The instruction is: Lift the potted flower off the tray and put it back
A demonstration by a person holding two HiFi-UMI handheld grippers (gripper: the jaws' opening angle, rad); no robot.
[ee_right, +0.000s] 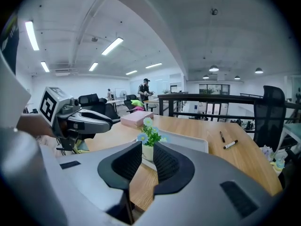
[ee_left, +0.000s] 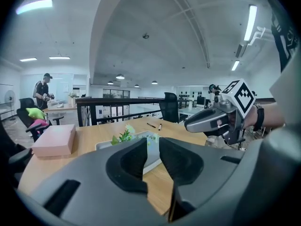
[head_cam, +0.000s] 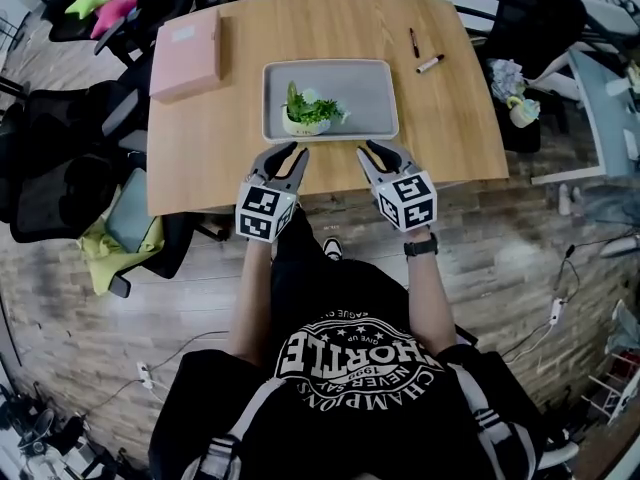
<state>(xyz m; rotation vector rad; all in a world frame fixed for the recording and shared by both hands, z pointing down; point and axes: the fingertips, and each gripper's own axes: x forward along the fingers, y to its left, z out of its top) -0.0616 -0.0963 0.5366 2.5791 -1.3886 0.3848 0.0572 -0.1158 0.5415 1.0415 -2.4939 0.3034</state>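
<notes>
Fingers of the left gripper stand only a slit apart with nothing between them, and the right gripper matches — its fingers are nearly together and empty. Both grippers hang over the near edge of the table, clear of the tray. The potted flower stands upright in the tray's 9 o'clock half, at about 12 o'clock from the left gripper and 10 o'clock from the right.

The likely trouble is the narrow gap. Going in like this, the tips would butt the pot rather than straddle it, and could push it over or skid it against the tray wall. Closing too high would catch only leaves and blossoms — a slipping, tearing hold. On the return, landing the pot on the rim would leave it tilted.
</notes>
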